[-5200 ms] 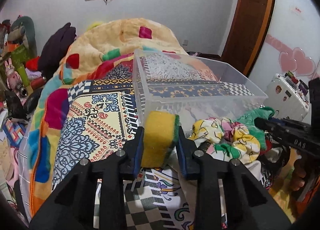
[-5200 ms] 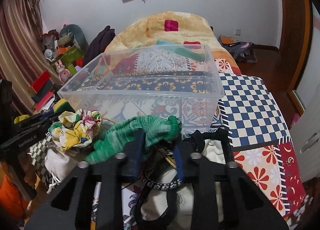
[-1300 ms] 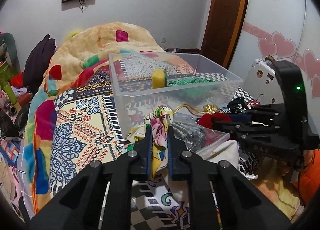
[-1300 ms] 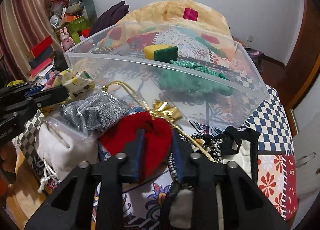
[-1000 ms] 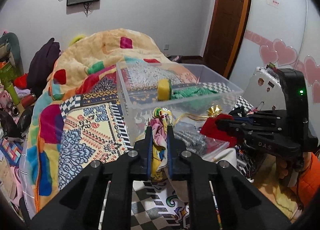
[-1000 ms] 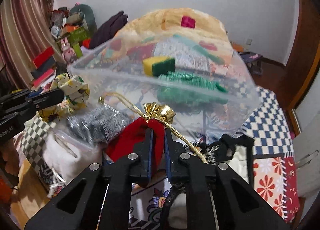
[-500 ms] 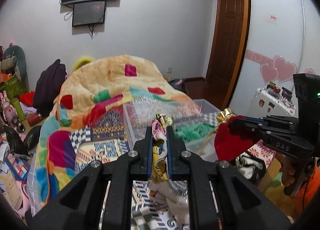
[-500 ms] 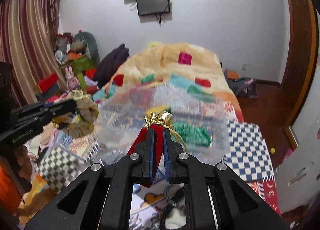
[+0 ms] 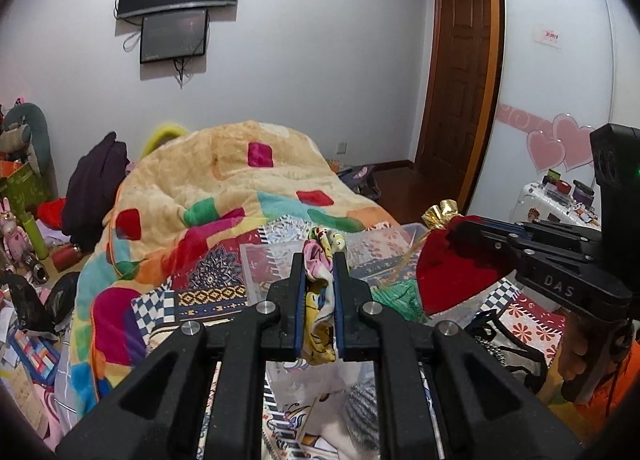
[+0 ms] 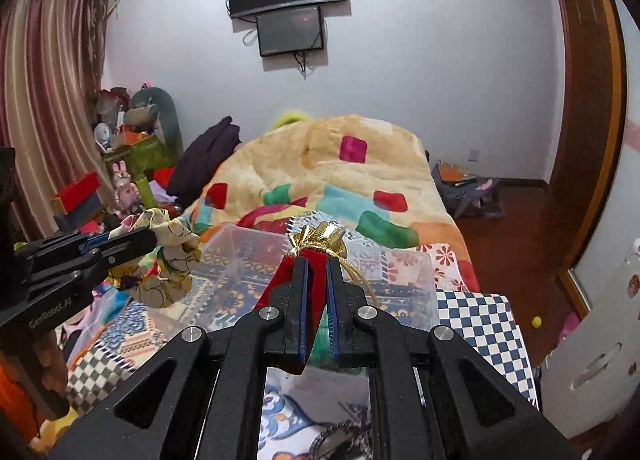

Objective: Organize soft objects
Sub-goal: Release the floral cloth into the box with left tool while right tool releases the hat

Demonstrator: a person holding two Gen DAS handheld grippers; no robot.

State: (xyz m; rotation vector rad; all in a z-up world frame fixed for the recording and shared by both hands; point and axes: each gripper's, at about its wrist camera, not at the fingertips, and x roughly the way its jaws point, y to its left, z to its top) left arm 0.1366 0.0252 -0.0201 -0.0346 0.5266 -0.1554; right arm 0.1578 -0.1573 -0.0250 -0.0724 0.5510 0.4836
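Observation:
My left gripper (image 9: 319,260) is shut on a floral patterned cloth (image 9: 318,292) and holds it up in the air above the bed. The cloth also shows in the right wrist view (image 10: 168,260). My right gripper (image 10: 316,264) is shut on a red pouch (image 10: 318,296) with a gold bow (image 10: 324,238); the pouch also shows in the left wrist view (image 9: 448,272). Both hang above the clear plastic bin (image 10: 408,272), which holds a green knit item (image 9: 394,296).
A colourful quilt (image 9: 224,196) covers the bed behind the bin. A grey knit item (image 9: 362,416) and a black-and-white bag (image 9: 500,344) lie on the bed below. Clutter stands at the left (image 10: 132,164); a wooden door (image 9: 460,92) is at the right.
Both grippers have risen further with the cloth and the red pouch, so the bin now sits lower and smaller in both views.

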